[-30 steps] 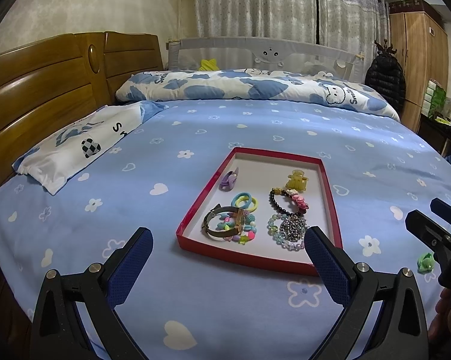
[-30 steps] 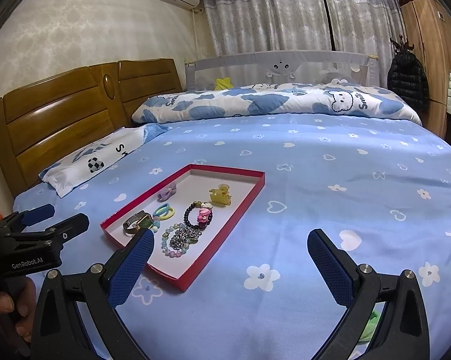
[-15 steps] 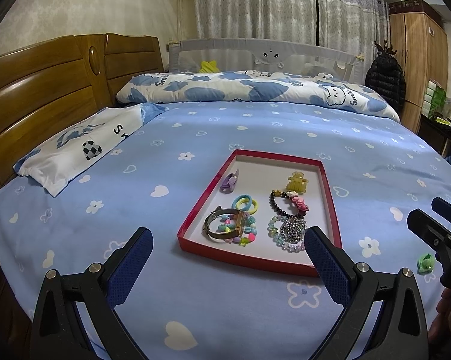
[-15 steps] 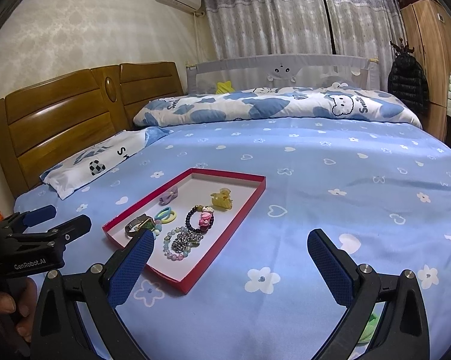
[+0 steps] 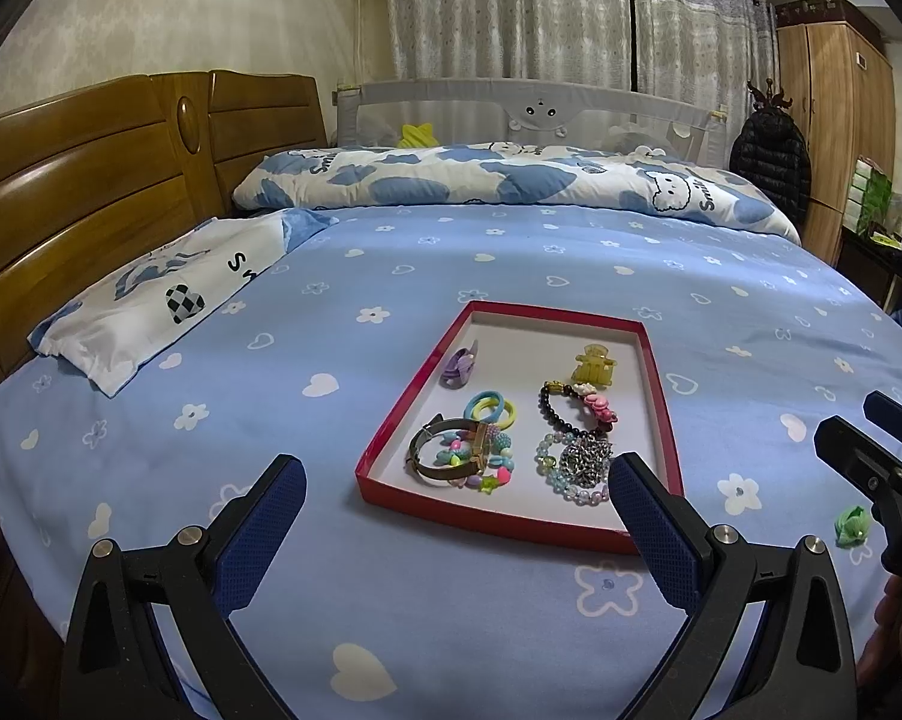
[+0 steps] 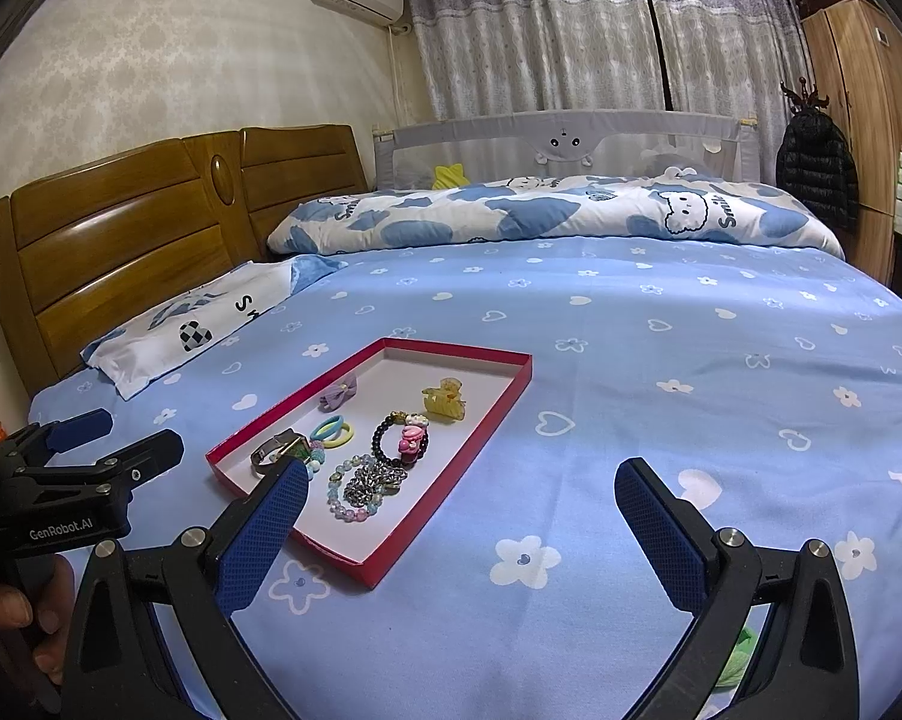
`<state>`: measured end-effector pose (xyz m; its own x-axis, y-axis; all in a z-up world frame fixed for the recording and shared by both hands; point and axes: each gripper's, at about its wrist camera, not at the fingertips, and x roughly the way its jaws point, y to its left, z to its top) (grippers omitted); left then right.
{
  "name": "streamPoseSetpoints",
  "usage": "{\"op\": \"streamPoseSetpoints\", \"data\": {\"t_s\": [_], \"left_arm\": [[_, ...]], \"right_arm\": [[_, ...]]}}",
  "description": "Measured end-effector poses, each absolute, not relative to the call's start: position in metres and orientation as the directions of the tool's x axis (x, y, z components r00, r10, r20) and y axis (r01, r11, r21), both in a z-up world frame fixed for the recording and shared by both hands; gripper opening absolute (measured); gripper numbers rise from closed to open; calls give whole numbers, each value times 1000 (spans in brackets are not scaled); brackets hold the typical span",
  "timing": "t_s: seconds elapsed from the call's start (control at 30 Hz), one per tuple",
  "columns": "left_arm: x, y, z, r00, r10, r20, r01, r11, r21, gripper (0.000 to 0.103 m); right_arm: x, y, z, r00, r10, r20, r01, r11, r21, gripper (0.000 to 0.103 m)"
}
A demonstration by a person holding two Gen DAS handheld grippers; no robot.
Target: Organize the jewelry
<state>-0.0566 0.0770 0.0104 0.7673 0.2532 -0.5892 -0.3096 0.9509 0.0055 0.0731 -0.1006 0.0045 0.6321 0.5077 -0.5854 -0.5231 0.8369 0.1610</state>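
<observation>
Red tray (image 5: 655, 354) of jewelry on bed (image 5: 511, 258).
Both grippers, left (image 5: 457, 516) and right (image 6: 460, 519), fingers spread wide, empty; green hair tie (image 5: 851, 525) beside tray.

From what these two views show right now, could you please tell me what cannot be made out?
- Green item on the sheet: too small in the left view; in the right view the right gripper hides most of it.
- Clear bead bracelet: its near edge is behind a left gripper finger.
- Watch: partly behind a finger in the right view.
- Hands holding the grippers: cut off by frame edges.
</observation>
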Motion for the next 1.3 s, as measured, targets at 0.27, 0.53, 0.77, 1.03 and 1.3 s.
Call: {"op": "streamPoseSetpoints", "data": {"t_s": [0.27, 0.53, 0.77, 1.03, 1.3], "left_arm": [[-57, 78, 11, 767, 254, -589, -310, 951, 6, 102], [-58, 79, 14, 771, 262, -580, -309, 951, 18, 101], [-58, 84, 15, 771, 261, -581, -307, 952, 20, 101], [-58, 81, 13, 772, 261, -580, -305, 952, 23, 101], [-56, 83, 12, 774, 260, -578, -302, 953, 24, 101]], "right_arm": [[73, -100, 6, 632, 509, -584, -524, 836, 161, 103], [73, -100, 5, 633, 509, -584, -523, 837, 161, 103], [72, -100, 7, 632, 508, -585, -523, 837, 162, 103], [72, -100, 6, 632, 508, -585, -523, 837, 161, 103], [72, -100, 6, 632, 509, -585, -523, 837, 162, 103]]}}
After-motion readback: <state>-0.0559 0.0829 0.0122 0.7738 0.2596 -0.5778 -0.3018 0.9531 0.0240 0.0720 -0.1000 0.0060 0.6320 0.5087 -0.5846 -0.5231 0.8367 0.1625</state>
